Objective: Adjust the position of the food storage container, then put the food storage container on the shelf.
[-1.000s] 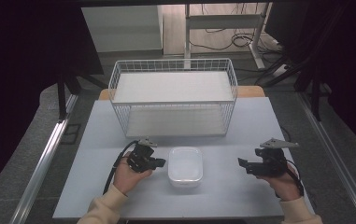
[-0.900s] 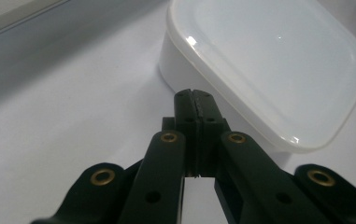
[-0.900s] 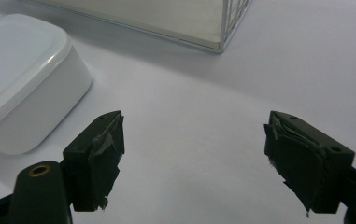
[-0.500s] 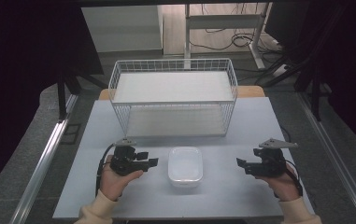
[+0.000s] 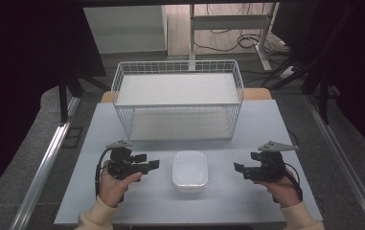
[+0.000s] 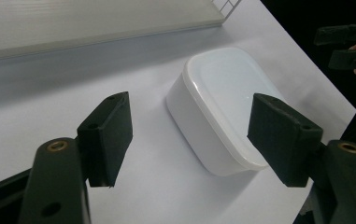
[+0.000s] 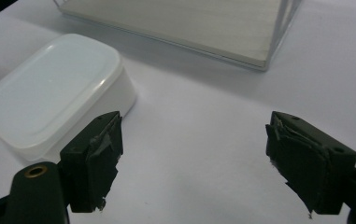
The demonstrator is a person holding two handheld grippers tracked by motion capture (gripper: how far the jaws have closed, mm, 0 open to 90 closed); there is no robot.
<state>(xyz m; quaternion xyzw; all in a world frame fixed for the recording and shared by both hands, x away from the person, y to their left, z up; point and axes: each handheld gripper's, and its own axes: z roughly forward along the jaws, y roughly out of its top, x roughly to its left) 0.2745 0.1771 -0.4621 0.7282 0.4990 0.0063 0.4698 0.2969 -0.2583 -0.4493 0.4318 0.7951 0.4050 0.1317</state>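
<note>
High view: the white lidded box (image 5: 189, 170) sits at lower centre of the tabletop (image 5: 98, 139), between the left tool (image 5: 147, 163) and right tool (image 5: 240, 168), touching neither.

Left gripper view: jaws have just been opening, nothing between them. The box (image 6: 222, 102) looks light, stiff, smooth and likely slippery; grip its long sides.

Right gripper view: jaws apart, empty. No readable writing.

High view: fixed overhead, from person's side, facing forward and down; whole table (image 5: 122, 201) in frame, wire basket (image 5: 177, 100) upper centre, floor beyond.
Left gripper view: low, close over tabletop, looking along own jaws; white lidded container (image 6: 217, 107) centre right, basket base upper left.
Right gripper view: same low, close angle from opposite side; container (image 7: 49, 93) at left, basket corner upper right.
Shared by all three: container, basket, tabletop.
</note>
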